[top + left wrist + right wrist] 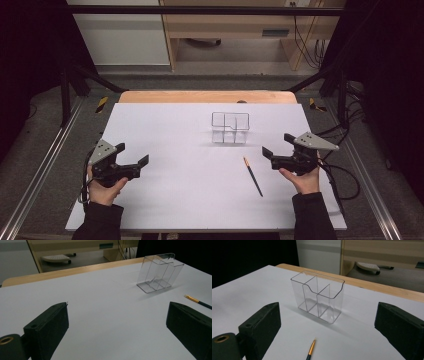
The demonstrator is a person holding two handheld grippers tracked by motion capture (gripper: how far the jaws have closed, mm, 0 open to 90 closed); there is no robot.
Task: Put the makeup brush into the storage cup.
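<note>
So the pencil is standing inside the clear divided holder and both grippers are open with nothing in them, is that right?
Not quite. The pencil is not in the clear divided holder; it lies flat on the white table, in front of the holder and apart from it, as the high view shows. The rest holds: the left gripper and right gripper are both open with nothing in them.

Legible text, labels, brands, numbers, signs: none. The small teal-grey plate [275,33] on the wooden furniture behind the desk could be a label, but it is too small and blurred to make out any characters.
</note>
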